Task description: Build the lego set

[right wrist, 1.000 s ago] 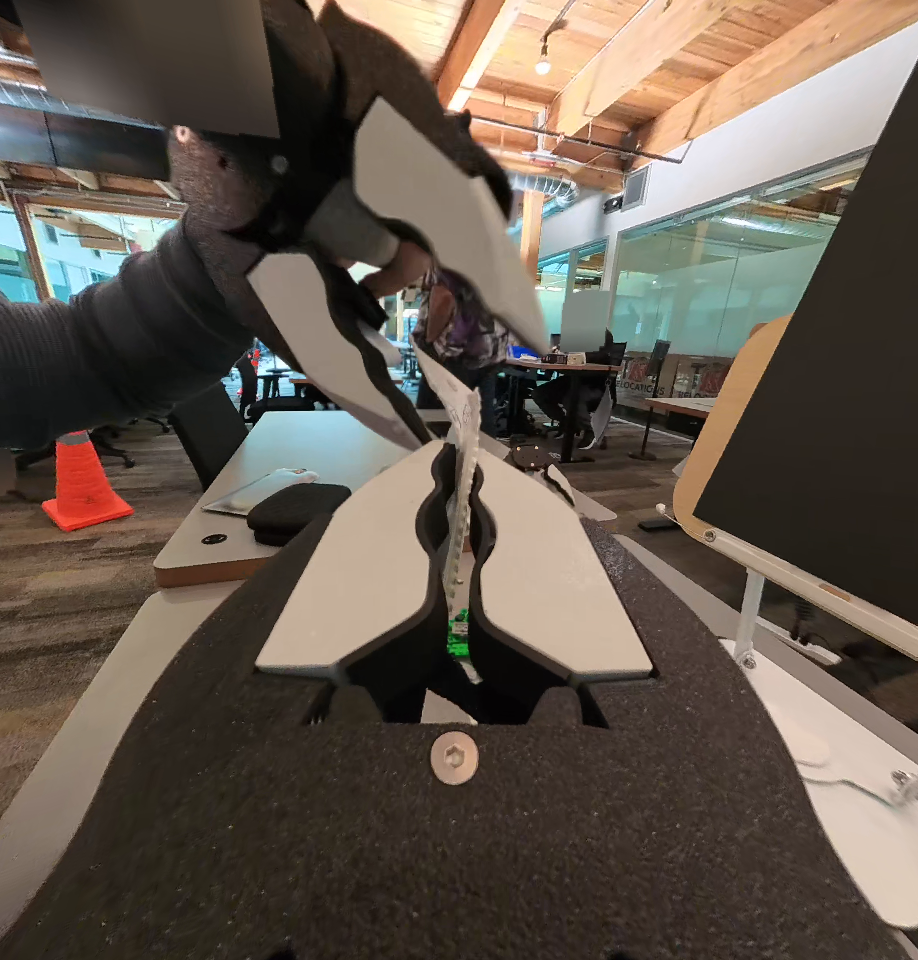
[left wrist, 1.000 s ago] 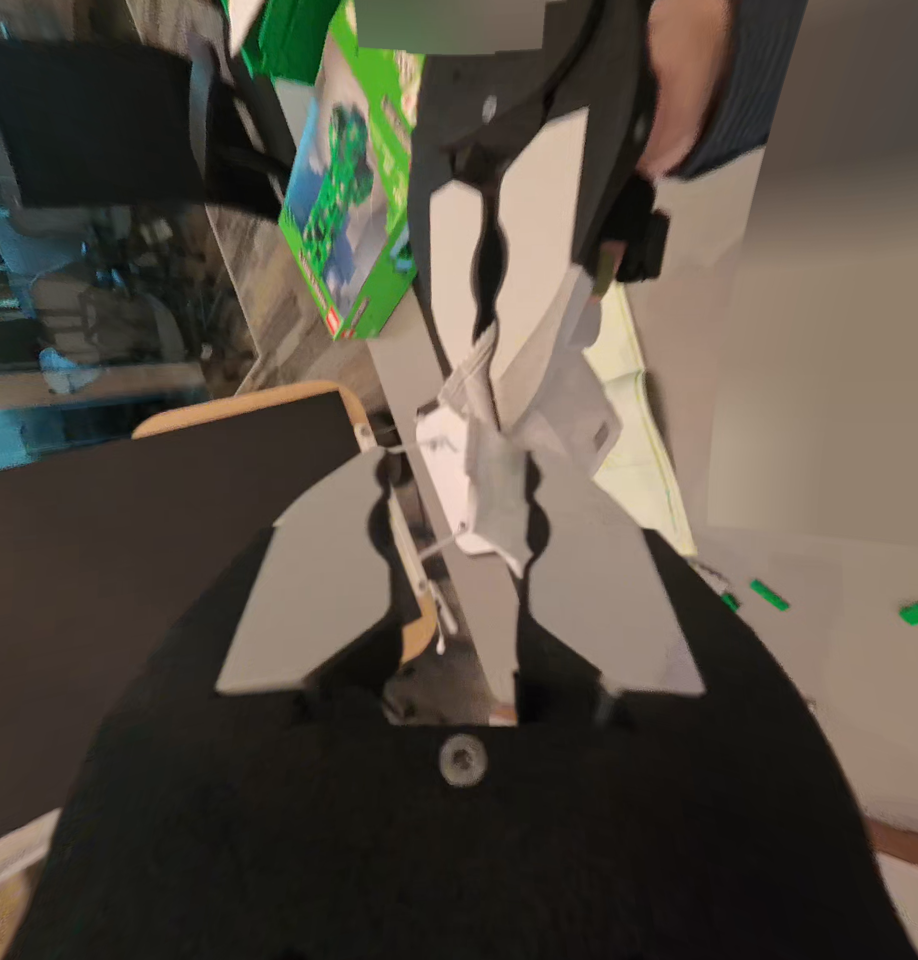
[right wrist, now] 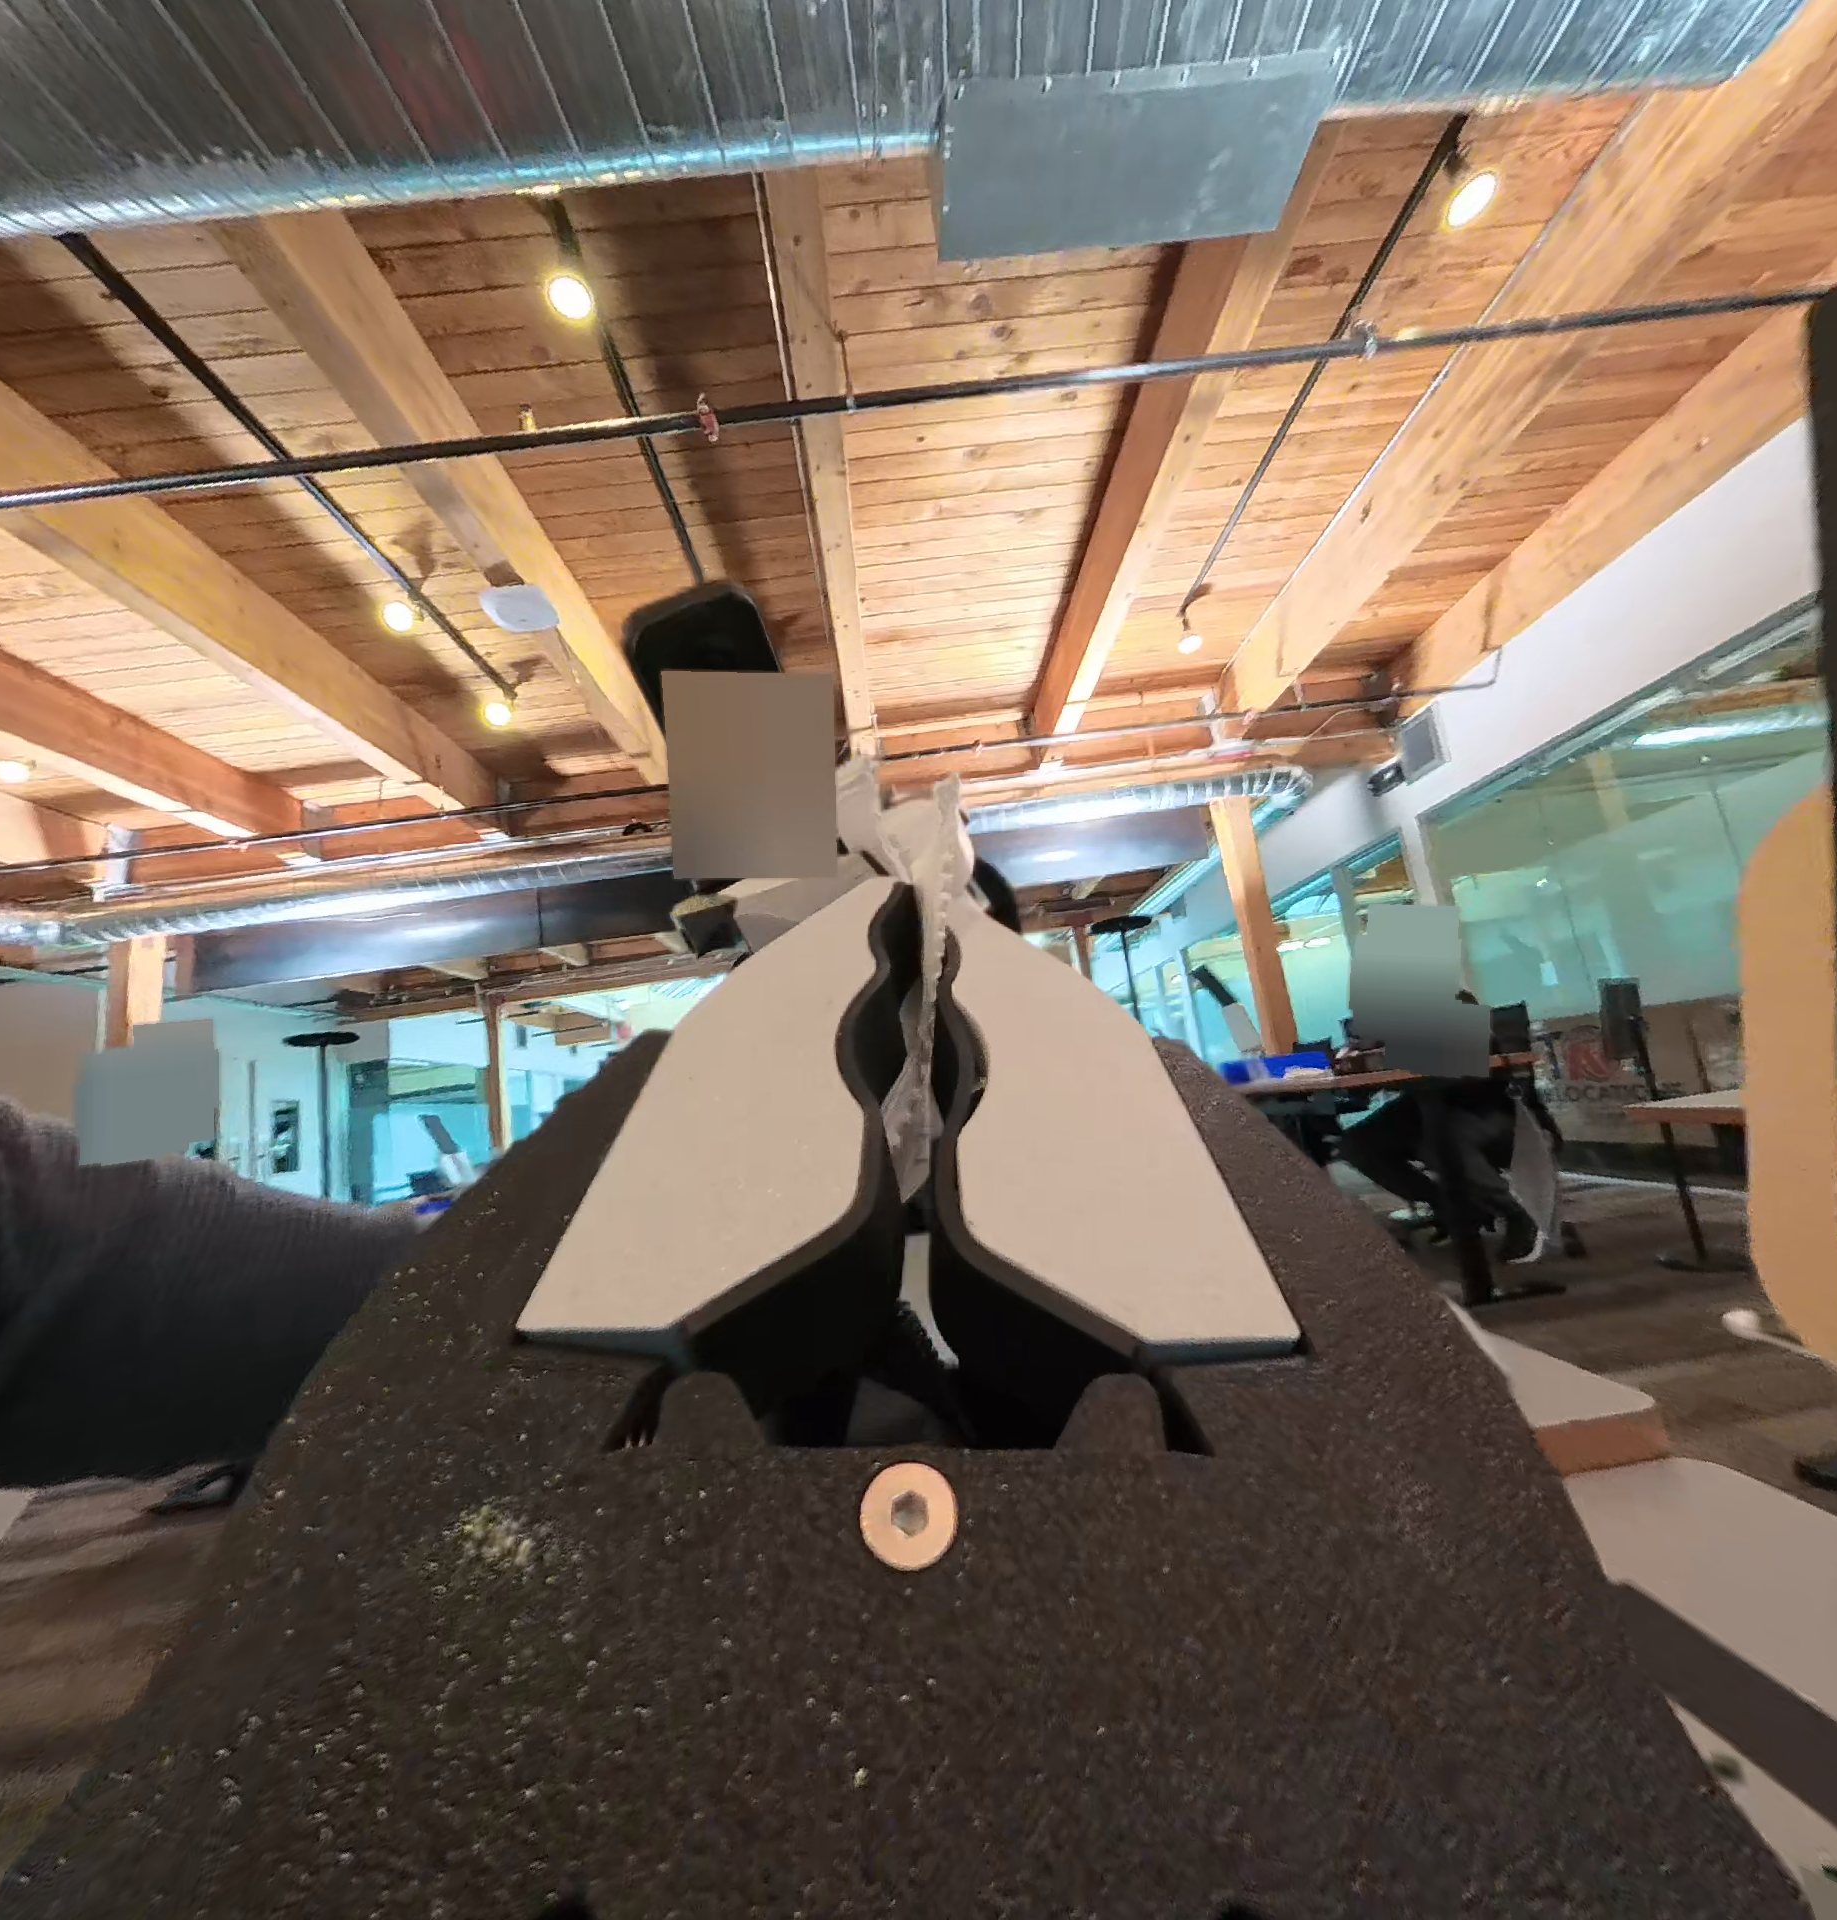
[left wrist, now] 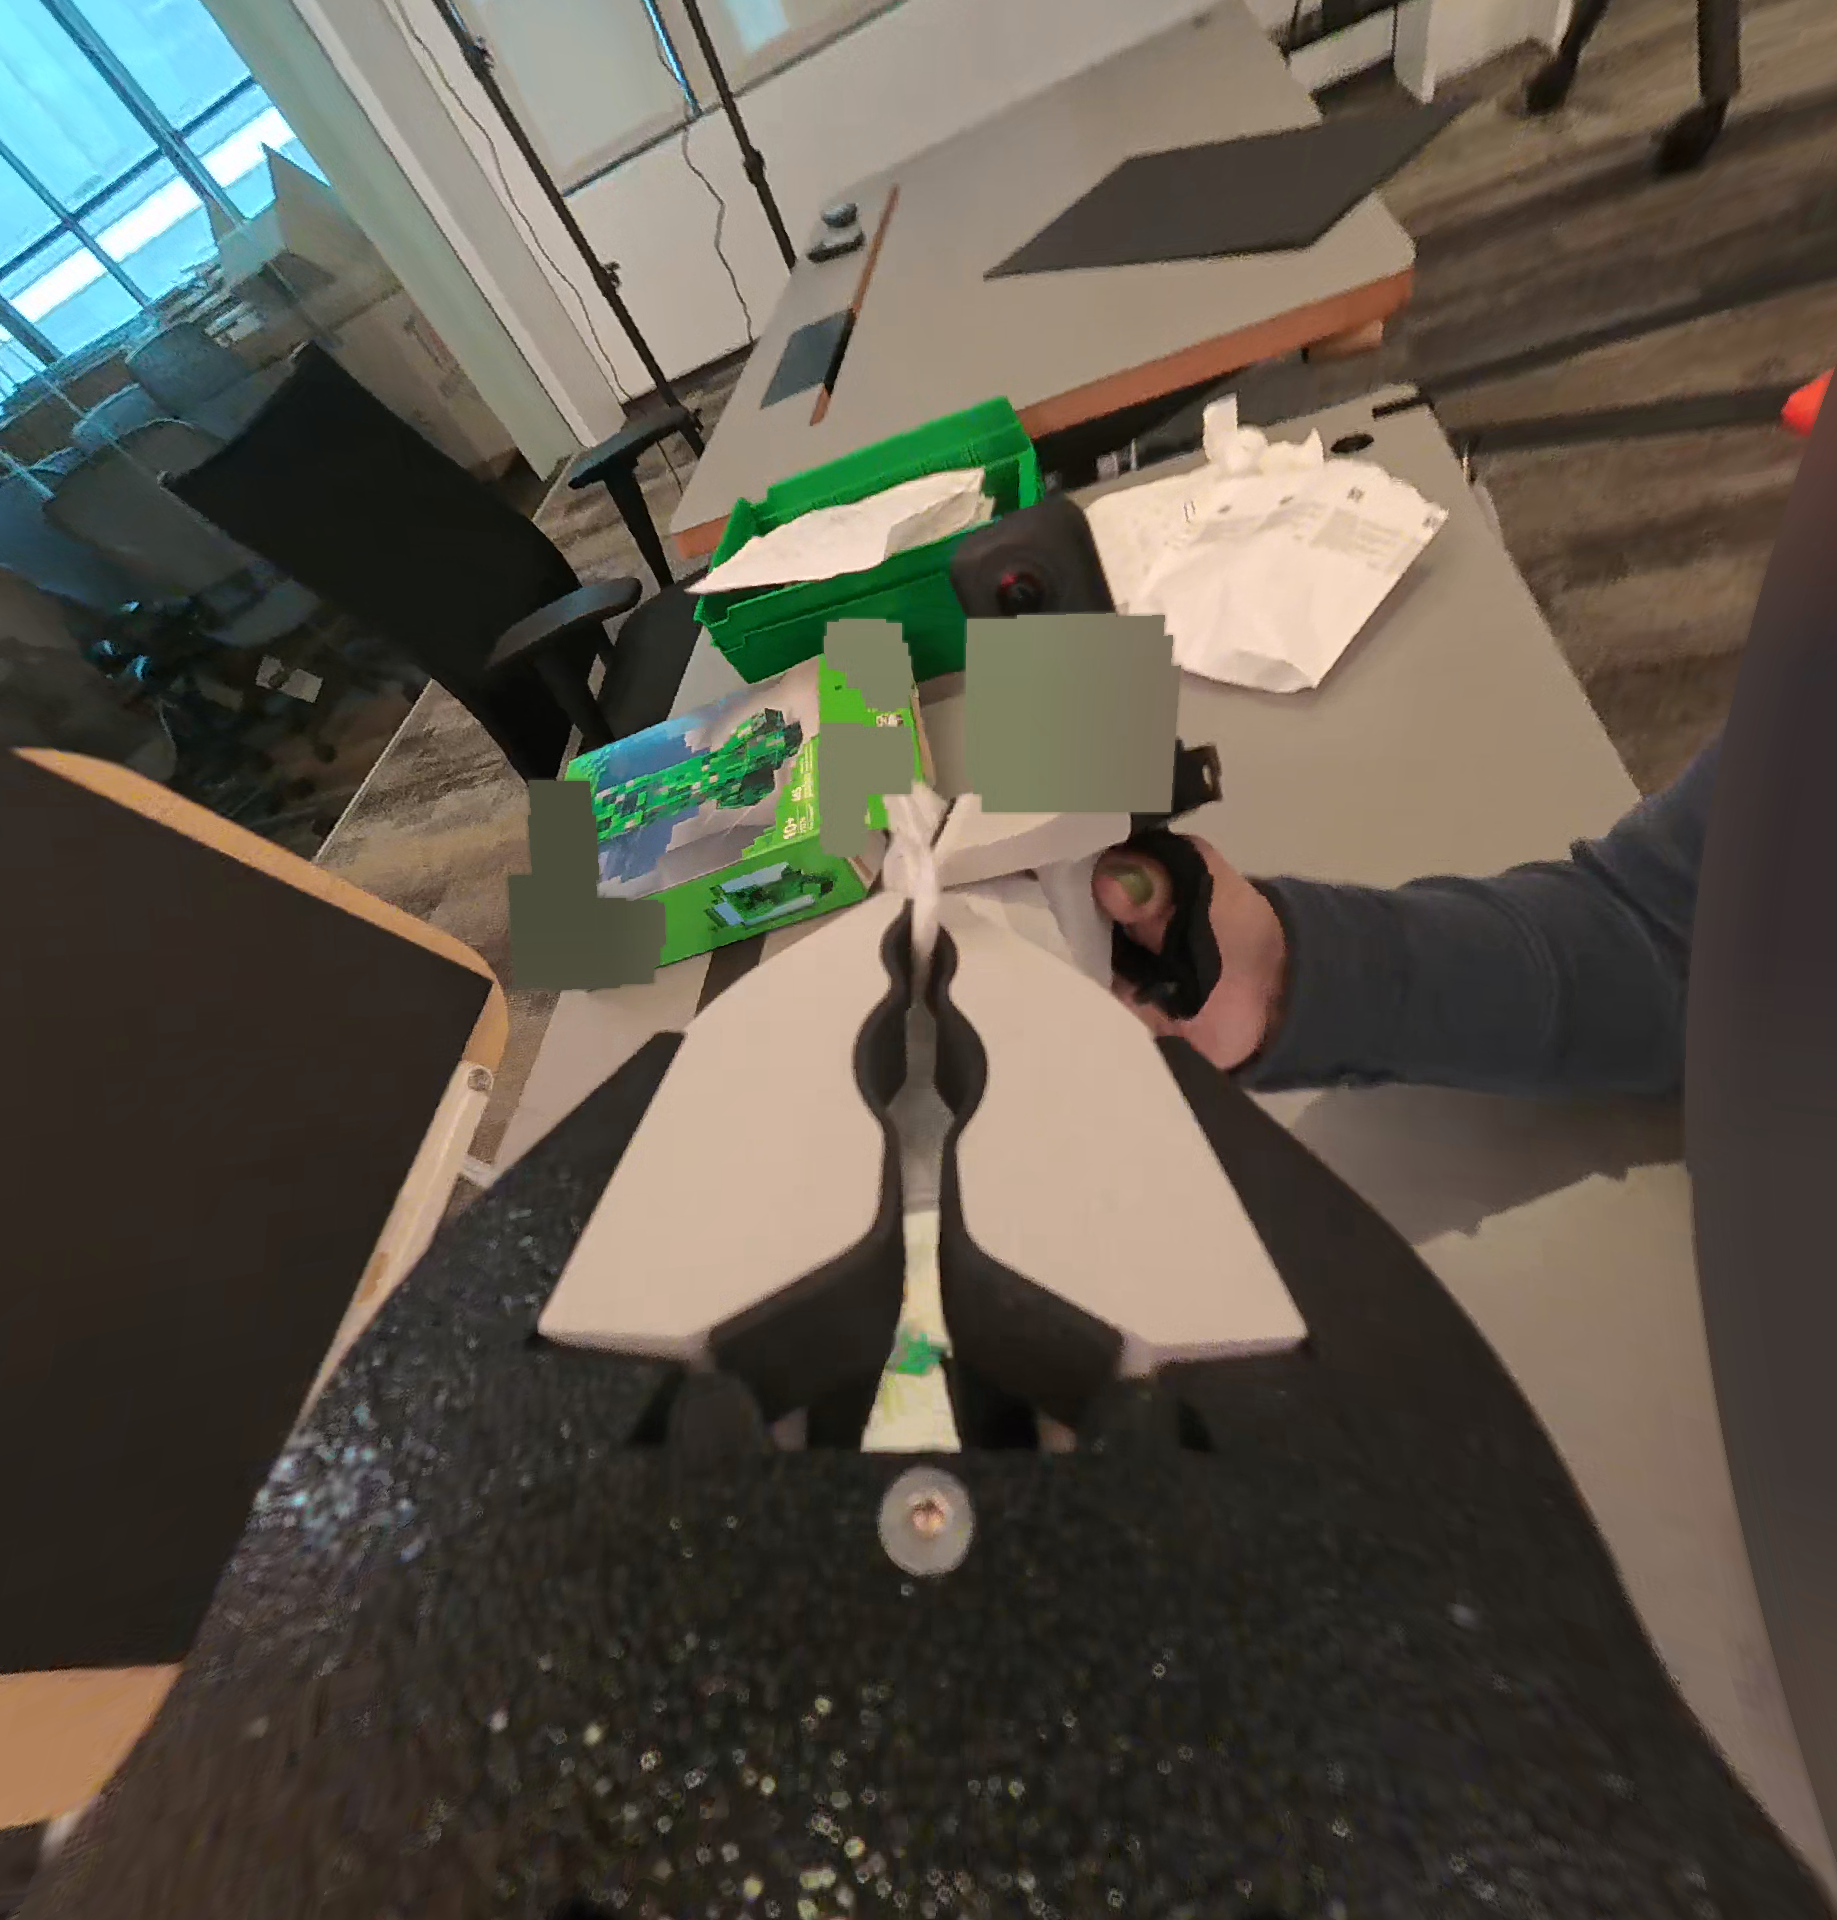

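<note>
Up close, left gripper [left wrist: 922, 940] and right gripper [right wrist: 919, 935] both pinching one white paper bag [left wrist: 919, 883] (crumpled), green box [left wrist: 727, 831] behind.

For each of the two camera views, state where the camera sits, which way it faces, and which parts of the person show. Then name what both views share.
Left wrist view: on the left gripper, facing down over the grey table and green box; the person's hand shows.
Right wrist view: on the right gripper, tilted up at the wooden ceiling; a sleeve shows.
Shared: the white paper bag pinched by both.
</note>
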